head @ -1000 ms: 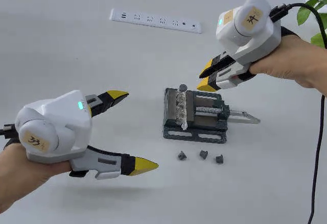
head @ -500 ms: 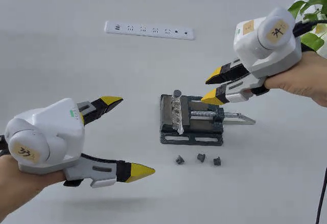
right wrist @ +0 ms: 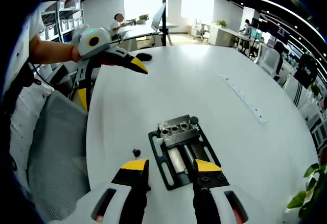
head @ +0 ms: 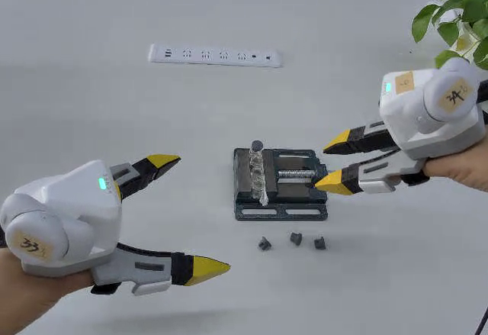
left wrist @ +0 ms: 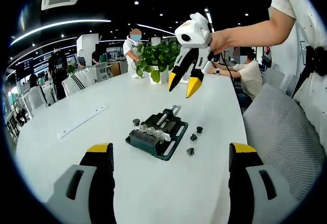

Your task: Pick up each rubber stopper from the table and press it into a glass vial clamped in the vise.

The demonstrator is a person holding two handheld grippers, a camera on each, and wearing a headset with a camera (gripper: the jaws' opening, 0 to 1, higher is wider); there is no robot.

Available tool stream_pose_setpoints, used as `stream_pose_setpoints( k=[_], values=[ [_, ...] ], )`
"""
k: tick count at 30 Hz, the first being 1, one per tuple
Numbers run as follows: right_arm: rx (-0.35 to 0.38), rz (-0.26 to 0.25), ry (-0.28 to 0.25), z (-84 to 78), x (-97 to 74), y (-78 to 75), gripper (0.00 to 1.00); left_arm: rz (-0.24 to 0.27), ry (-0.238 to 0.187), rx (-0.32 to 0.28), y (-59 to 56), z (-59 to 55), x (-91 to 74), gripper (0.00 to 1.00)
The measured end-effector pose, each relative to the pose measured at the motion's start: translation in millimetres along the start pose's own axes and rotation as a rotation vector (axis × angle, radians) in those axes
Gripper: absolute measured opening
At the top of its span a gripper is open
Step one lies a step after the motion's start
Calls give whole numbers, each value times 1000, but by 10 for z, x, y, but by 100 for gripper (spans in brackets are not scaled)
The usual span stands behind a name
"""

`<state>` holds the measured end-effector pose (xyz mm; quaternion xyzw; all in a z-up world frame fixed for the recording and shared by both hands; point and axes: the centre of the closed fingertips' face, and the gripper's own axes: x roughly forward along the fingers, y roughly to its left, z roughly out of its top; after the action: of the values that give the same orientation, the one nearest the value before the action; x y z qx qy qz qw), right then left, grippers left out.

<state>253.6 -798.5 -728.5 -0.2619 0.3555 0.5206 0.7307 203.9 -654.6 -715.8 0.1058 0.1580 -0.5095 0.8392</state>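
A small dark vise (head: 284,198) stands mid-table and clamps a row of clear glass vials (head: 258,176). The far-end vial carries a dark rubber stopper (head: 257,145). Three loose stoppers (head: 296,238) lie on the table just in front of the vise. My left gripper (head: 187,213) hovers open at the lower left, well away from the vise, with nothing between its jaws. My right gripper (head: 330,165) is open beside the vise's right end and holds nothing. The vise (left wrist: 156,132) and stoppers (left wrist: 193,138) lie ahead of the left jaws. The vise (right wrist: 180,150) sits just past the right jaws.
A white power strip (head: 214,55) lies at the back of the white table (head: 114,106). A green plant (head: 456,13) stands at the far right corner. In the left gripper view, people sit and stand beyond the table, with chairs around.
My right gripper has moved right and down, from above the vise's far end to beside its right end, jaws slightly wider. The left gripper has stayed about where it was.
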Motion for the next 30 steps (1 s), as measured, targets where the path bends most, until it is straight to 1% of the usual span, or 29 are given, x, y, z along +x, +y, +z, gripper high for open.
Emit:
stream_pose_setpoints(
  k=[3,11,19,22,24,26,28,30],
  values=[
    [13,6,-12,-60,-12,128,31,-1,1,1,-12,4,-6,93],
    [40,35,-1,-364,62,313,32,1,3,1,-33,0,-26,93],
    [54,61,7,-593,150,467,31,-1,5,-2,-50,-3,-17,93],
    [49,70,6,-666,193,486,31,-3,7,-2,-56,1,-9,93],
    [26,75,-2,-685,221,508,31,-5,8,-2,-59,-3,-5,93],
    [20,83,-4,-717,257,519,30,-5,9,-3,-58,-5,-4,93],
    [1,87,8,-774,299,519,29,-4,10,-4,-59,-5,-3,93],
    [0,91,18,-811,329,512,27,-5,10,-3,-59,-7,-2,92]
  ],
)
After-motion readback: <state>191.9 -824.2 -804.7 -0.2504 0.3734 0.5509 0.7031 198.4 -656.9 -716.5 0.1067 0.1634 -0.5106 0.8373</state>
